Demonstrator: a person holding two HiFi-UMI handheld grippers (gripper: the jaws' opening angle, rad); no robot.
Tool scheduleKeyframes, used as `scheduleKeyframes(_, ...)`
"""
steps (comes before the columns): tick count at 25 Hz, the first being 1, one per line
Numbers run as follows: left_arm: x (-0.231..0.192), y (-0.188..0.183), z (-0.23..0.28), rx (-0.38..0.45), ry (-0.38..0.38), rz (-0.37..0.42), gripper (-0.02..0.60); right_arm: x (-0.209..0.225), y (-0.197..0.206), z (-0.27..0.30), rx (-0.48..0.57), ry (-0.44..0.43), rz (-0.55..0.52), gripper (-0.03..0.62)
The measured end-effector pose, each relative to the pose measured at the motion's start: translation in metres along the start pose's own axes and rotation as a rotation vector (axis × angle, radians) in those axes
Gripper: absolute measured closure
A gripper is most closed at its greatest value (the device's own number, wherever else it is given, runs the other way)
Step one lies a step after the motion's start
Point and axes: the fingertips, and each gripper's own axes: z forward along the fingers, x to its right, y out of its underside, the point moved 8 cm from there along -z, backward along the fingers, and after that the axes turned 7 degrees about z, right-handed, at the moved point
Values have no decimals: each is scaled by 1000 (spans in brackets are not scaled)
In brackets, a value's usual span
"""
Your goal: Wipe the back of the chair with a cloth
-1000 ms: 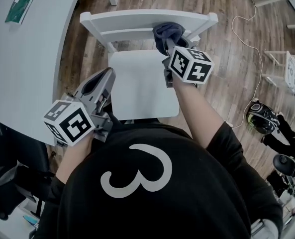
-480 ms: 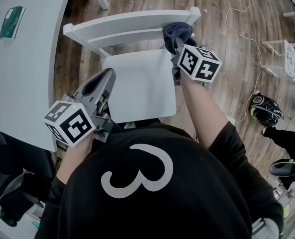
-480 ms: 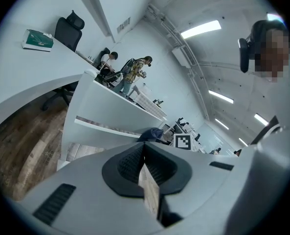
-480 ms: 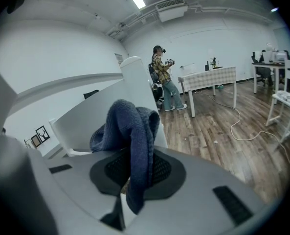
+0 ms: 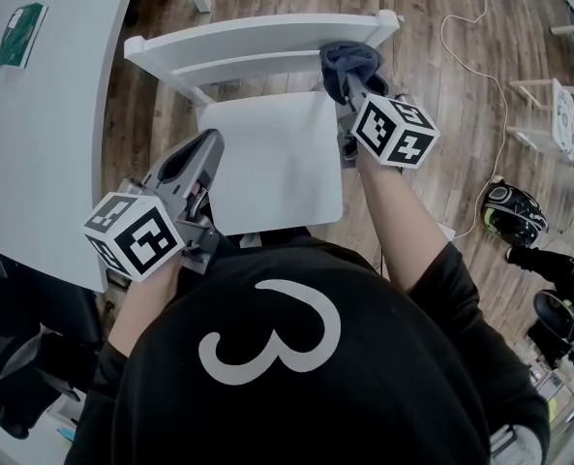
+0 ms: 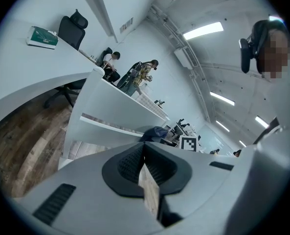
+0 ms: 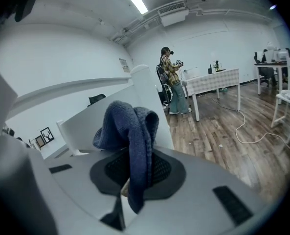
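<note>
Now in the right gripper (image 5: 350, 83): the blue cloth (image 5: 347, 62), pinched between the jaws, with a bunched fold standing up ahead of the tips.
Cloth against: the top rail (image 5: 257, 37) of the chair back, touching it close to the rail's right end post.
Rail's long axis: crosswise to the right gripper's jaws; nearly all its length lies to that gripper's left, almost none to its right.
Left gripper (image 5: 196, 161): jaws together on nothing, held low and back by the person's body, over the near-left corner of the seat (image 5: 272, 168), well apart from the rail.
Nearer hand: the right, with its cloth on the rail.
Next stroke, as I judge it: a sideways drag leftward along the rail, cloth pressed down.
Risk: probably the loose fold sliding off the rail's narrow edge.
</note>
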Motion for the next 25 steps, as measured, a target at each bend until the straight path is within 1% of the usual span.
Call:
scheduleKeyframes(2,-3,0,-3,5,0,-4,568,-10,3,-1,12,-38,4,542)
scheduleKeyframes(4,-9,1,-7,12,-6,-11,568,-25,11,3,-2,-83,1,542)
scheduleKeyframes(10,-31,1,-30,36,-54,-40,568,-85,43,23,-91,-243,28,542)
scheduleKeyframes(15,-51,2,-59,60,-123,-72,568,-136,68,44,-174,-354,13,542)
scheduleKeyframes(20,-72,0,-84,86,-184,-101,568,-172,84,66,-220,-414,-2,542)
scheduleKeyframes(25,-85,0,-106,104,-235,-126,568,-187,104,91,-275,-403,-34,542)
